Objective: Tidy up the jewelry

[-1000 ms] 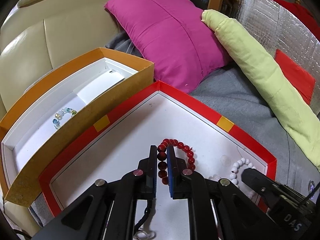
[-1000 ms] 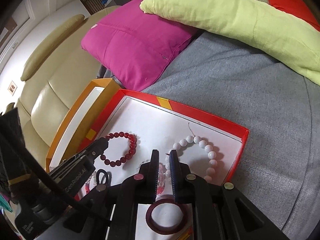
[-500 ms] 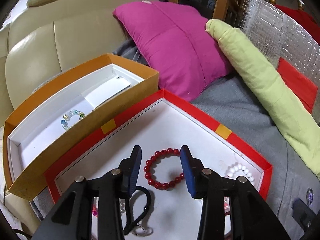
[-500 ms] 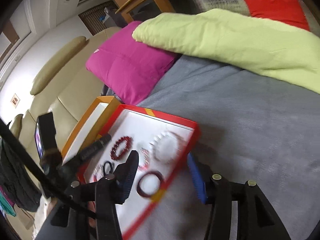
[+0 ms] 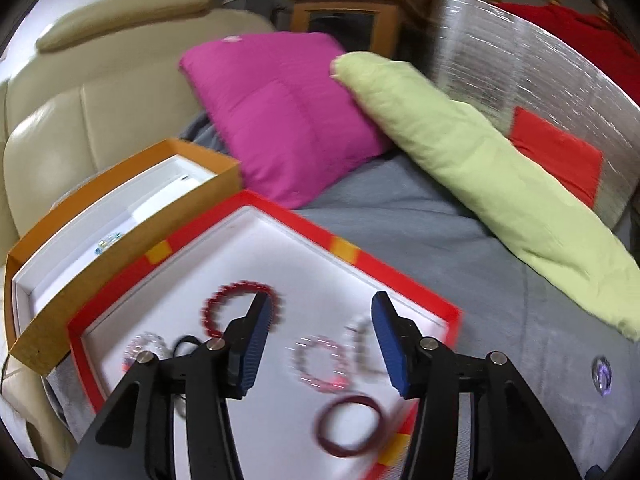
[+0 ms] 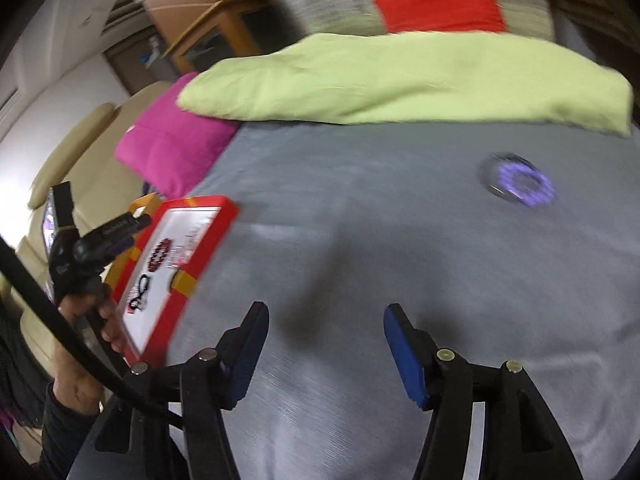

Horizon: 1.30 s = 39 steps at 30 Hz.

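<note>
We see a grey blanket [image 6: 360, 240] spread wide under everything, with a long lime-green pillow [image 5: 480, 168] lying across its far right side and a magenta cushion [image 5: 280, 112] leaning at the far left, against a cream leather sofa [image 5: 80, 112]. On the near left of the blanket sits a red tray [image 5: 400, 276] with a white floor, and touching its far-left edge stands an orange box [image 5: 120, 256], where a small multicoloured bead bracelet [image 5: 107, 240] lies inside. In the red tray we find a red bead bracelet [image 5: 240, 300] toward the far side, a pinkish bead bracelet [image 5: 320, 364] near the middle, a dark red bangle [image 5: 348, 426] at the near edge, and other blurred pieces that we cannot name. Our left tongs [image 5: 318, 322] hover over the tray with their jaws opening and nothing pressed between the pads. Our right tongs [image 6: 324, 336] hang over bare blanket well to the right of the tray, jaws also opening, nothing between them. Far to the right on the blanket, well apart from the tray, lies a purple bracelet [image 6: 520, 182], blurred.
</note>
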### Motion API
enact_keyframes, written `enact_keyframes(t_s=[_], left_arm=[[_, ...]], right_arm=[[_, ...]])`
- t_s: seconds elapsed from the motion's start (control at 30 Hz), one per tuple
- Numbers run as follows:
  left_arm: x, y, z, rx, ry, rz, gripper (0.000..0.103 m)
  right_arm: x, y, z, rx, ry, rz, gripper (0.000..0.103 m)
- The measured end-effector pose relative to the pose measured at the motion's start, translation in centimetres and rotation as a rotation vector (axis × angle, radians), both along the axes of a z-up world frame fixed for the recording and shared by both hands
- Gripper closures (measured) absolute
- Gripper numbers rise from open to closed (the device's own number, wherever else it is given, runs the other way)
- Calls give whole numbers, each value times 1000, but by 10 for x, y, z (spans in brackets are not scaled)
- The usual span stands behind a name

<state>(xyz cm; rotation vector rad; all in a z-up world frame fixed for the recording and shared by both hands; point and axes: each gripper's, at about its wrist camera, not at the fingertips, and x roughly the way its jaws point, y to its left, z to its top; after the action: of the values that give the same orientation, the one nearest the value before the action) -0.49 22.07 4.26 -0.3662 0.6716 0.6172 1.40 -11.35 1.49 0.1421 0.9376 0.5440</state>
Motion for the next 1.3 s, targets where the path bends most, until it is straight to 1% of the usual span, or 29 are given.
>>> enact_keyframes(t_s=[0.2,0.3,0.43,0.53,0.57,0.63,0.67,0.7,0.8,0.83,0.87,0.9,0.97,1.03,1.13,1.2,1.3], left_arm=[[19,-55,1,101,3,-117,40],[27,-74,0,139,16,-166,40],[33,-83,0,162,17,-201,40],[35,-83,-1,158,21,-207,40],[36,-82,-1,150,22,-206,40],[37,-79,-2,139,22,-202,40],[38,-77,-3,129,22,-200,40],[39,-77,-3,121,22,-199,40],[42,-76,-5,109,24,-201,40],[43,-77,-5,107,26,-207,40],[44,-78,-6,108,26,-212,40],[44,-79,-6,113,26,-216,40],[43,-80,-6,118,25,-221,40],[43,-80,-6,116,25,-221,40],[42,-82,-6,121,25,-219,40],[41,-84,-5,130,23,-223,40],[40,-89,-6,151,26,-235,40]], right_arm=[[6,-54,-8,6,16,-98,39],[19,-76,-8,12,19,-155,39],[51,-93,-4,12,7,-231,39],[86,-94,-3,-5,15,-263,40],[99,-92,-4,-25,12,-281,41],[118,-92,-5,-46,12,-321,48],[124,-93,-5,-44,16,-331,55],[131,-92,-6,-44,16,-342,59],[151,-83,-8,-114,5,-345,59],[156,-80,-11,-128,12,-341,61],[161,-76,-15,-155,20,-334,74],[165,-71,-19,-199,22,-328,92],[164,-70,-19,-213,13,-330,94],[154,-75,-13,-191,-14,-343,94],[128,-85,-1,-157,-44,-334,94],[115,-95,5,-126,-60,-334,94],[89,-114,12,-54,-70,-346,94]])
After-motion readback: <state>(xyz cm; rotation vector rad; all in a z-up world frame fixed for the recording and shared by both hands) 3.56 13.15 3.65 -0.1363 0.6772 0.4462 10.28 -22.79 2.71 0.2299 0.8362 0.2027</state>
